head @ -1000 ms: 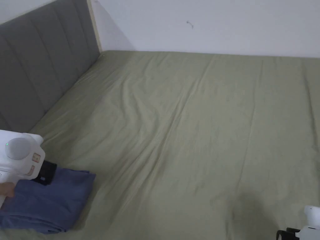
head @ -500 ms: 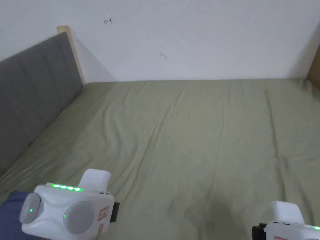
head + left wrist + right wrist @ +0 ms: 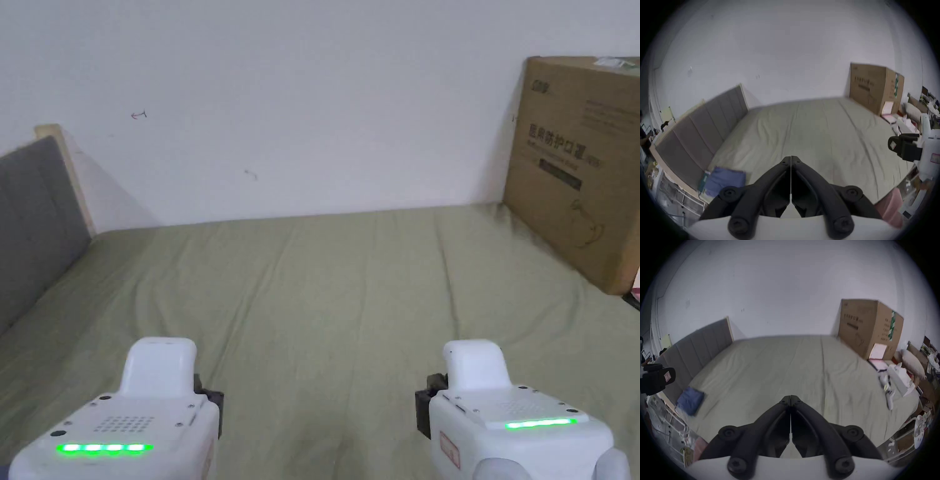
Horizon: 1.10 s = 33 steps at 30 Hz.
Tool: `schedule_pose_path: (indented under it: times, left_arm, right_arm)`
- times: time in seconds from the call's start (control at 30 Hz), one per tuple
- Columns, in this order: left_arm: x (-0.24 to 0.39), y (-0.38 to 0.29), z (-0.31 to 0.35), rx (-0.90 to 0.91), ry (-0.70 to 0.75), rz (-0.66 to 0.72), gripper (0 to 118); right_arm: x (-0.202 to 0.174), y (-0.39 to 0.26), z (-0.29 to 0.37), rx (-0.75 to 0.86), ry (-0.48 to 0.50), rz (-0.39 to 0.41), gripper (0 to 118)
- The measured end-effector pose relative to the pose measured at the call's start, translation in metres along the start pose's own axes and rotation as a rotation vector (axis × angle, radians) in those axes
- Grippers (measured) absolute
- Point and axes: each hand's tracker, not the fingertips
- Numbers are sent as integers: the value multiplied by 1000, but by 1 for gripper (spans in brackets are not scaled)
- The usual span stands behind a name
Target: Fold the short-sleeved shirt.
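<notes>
While both tools sit low in the head view, left tool and right tool hover above the bare bed, jaws hidden. Left gripper view: left tool clenched, empty; shirt lies folded by the headboard. Right gripper view: right tool clenched, empty; shirt apart, at the bed's left edge. Folding looks finished; nothing more seems needed.

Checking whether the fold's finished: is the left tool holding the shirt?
No, the left tool is shut on nothing, and the shirt lies folded by the headboard.
</notes>
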Motion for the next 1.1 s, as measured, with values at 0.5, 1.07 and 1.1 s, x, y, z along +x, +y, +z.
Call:
schedule_pose_path:
  times: [0.5, 1.07, 1.1]
  left_arm:
    - [14, 30, 40, 239, 61, 36, 0]
    - [14, 24, 47, 309, 7, 31, 113]
    - [12, 24, 47, 307, -16, 48, 113]
  right_arm:
    - [-17, 41, 66, 305, -118, 31, 1]
    - [-15, 36, 71, 404, -171, 27, 112]
    - [-16, 36, 71, 409, -175, 30, 113]
